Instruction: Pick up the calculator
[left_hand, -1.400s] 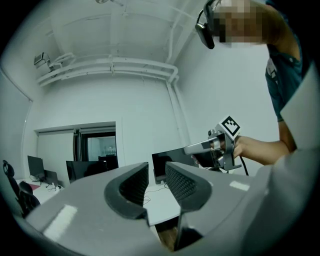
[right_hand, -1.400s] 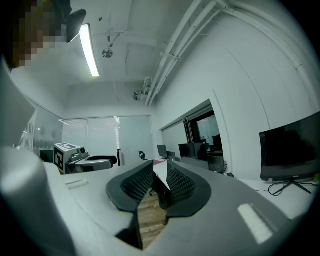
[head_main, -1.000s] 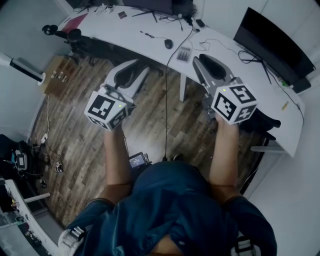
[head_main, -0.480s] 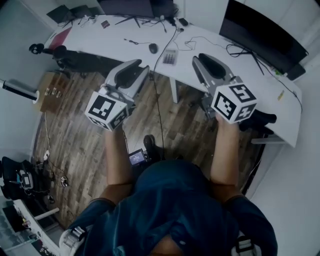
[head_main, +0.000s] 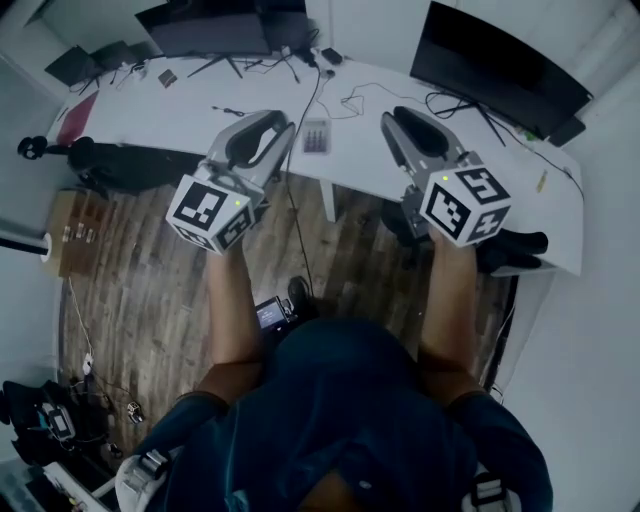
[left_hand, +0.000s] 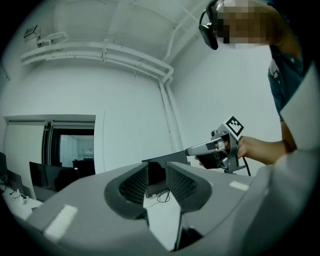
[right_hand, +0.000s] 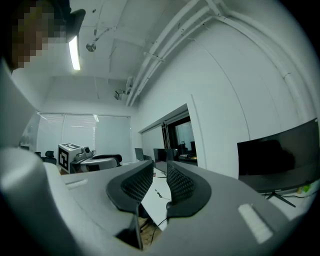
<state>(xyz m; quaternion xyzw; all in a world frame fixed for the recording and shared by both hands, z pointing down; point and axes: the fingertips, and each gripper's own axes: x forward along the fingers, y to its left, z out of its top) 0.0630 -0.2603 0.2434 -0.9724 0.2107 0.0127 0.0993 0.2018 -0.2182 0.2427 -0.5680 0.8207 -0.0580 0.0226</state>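
The approach is in hand; no grasp has been made yet. The calculator (head_main: 316, 136) lies flat on the white worktop (head_main: 180, 110), near its front edge, and is seen in the head view between the tips of the two tools, closer to the left one. The left hand-held gripper (head_main: 278, 125) is held level over that edge, its jaws slightly parted with nothing between them. The right hand-held gripper (head_main: 395, 120) is held the same way, released and empty. Neither gripper view shows the calculator, so both tools are judged to be aimed above it.

For the next move, one tool would have to be tipped downward and lowered, and its jaws probably spread wider, so that the calculator's flat body can be taken across its edges.

A dark cable (head_main: 293, 205) is draped over the worktop edge just beside the calculator and hangs to the floor; it could be snagged. Loose thin cables (head_main: 365, 97) lie to the calculator's right, and a large monitor (head_main: 495, 65) stands well behind.
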